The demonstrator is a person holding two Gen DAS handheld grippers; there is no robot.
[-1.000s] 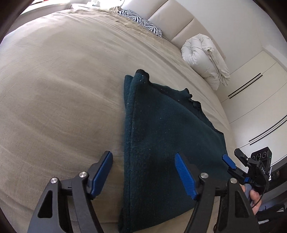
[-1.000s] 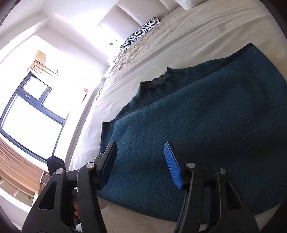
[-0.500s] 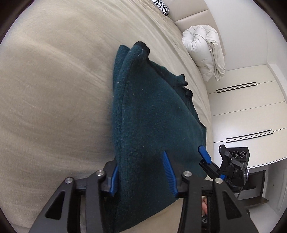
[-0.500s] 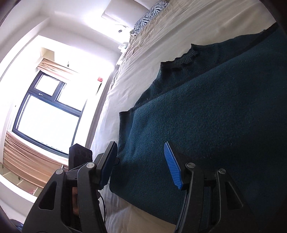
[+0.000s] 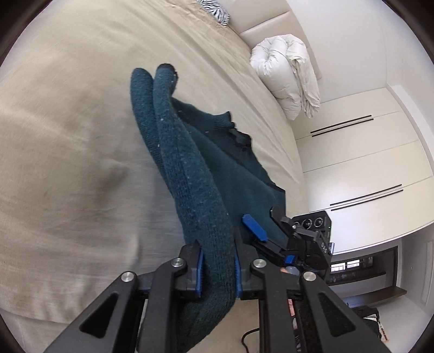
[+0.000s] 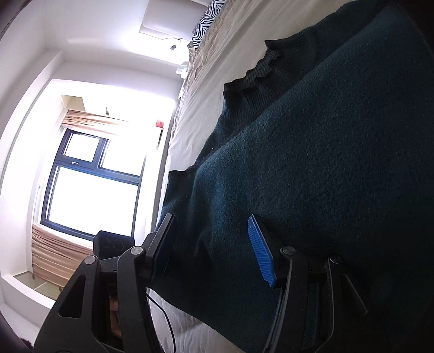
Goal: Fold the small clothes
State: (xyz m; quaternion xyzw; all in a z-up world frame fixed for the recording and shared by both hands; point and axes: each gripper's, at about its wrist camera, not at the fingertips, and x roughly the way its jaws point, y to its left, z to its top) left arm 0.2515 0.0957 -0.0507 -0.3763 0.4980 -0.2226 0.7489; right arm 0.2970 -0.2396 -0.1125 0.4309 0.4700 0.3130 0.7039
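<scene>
A dark teal knit sweater [image 5: 195, 168] lies on the beige bed [image 5: 67, 135]. My left gripper [image 5: 217, 260] has its jaws closing on the sweater's folded left edge; both blue pads press the thick fold, which rises off the bed as a ridge. In the right wrist view the sweater [image 6: 312, 163] fills the right side. My right gripper [image 6: 214, 244] stands open low over its near corner, with fabric between the fingers but the pads apart from it. The right gripper [image 5: 267, 220] also shows in the left wrist view at the sweater's right corner.
A rolled white duvet [image 5: 287, 73] and a zebra pillow [image 5: 217, 13] sit by the headboard. White wardrobe doors [image 5: 366, 163] stand right of the bed. A bright window [image 6: 95, 190] is on the left. A cable [image 6: 165, 320] hangs near the bed edge.
The left jaws came together on the sweater's folded edge and raised it off the bed. The right gripper sank and rolled toward the near corner, its jaws unchanged.
</scene>
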